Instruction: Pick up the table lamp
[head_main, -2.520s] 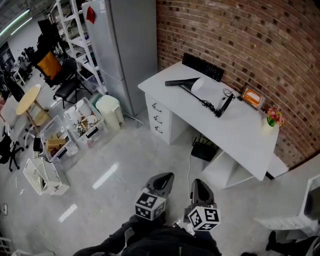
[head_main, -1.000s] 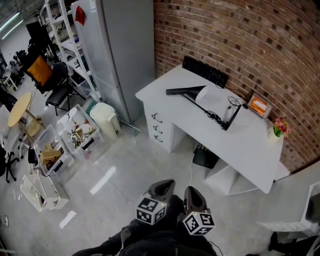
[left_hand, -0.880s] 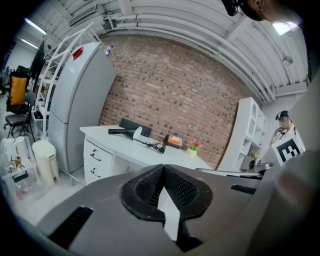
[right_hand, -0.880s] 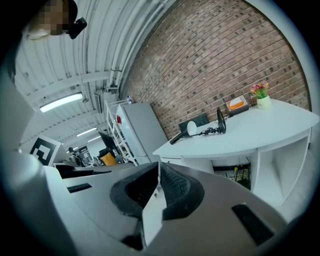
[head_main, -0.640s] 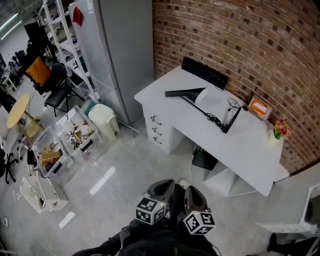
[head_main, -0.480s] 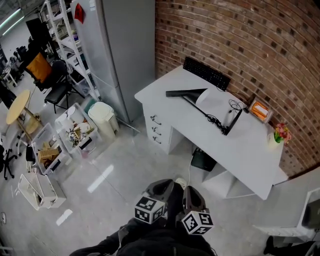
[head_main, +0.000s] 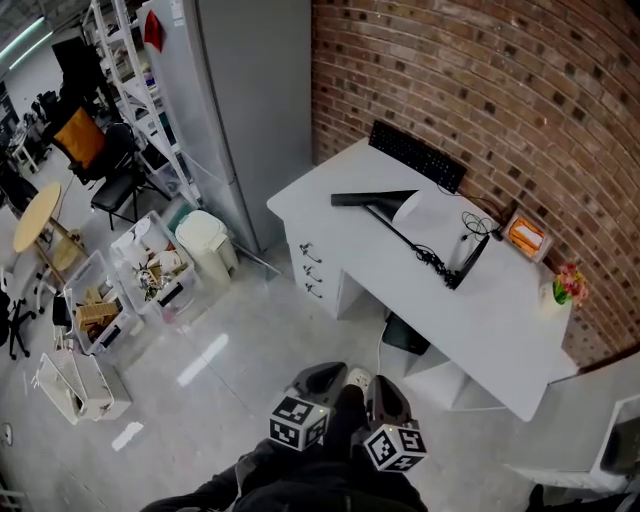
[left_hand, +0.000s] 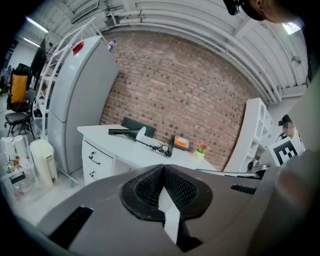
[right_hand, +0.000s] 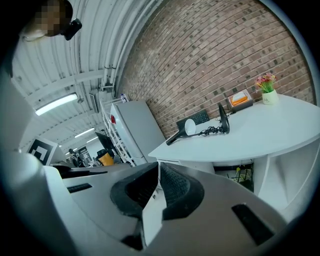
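Observation:
The table lamp (head_main: 412, 233) lies tipped over on the white desk (head_main: 500, 330), a black jointed arm with a cone shade (head_main: 385, 201) and a round base (head_main: 470, 258) near the brick wall. It also shows in the left gripper view, lamp (left_hand: 142, 140), and in the right gripper view, lamp (right_hand: 200, 131). My left gripper (head_main: 322, 379) and right gripper (head_main: 385, 389) hang side by side low in the head view, well short of the desk. Both are shut with nothing between the jaws.
On the desk sit a black keyboard (head_main: 417, 156), an orange-fronted box (head_main: 526, 236) and a small flower pot (head_main: 566, 287). A tall grey fridge (head_main: 230, 90) stands left of the desk. A white bin (head_main: 206, 240) and crates of clutter (head_main: 150, 270) line the floor at left.
The desk and lamp have shifted slightly right and closer in the head view as I moved toward them. Both grippers stay shut and side by side.

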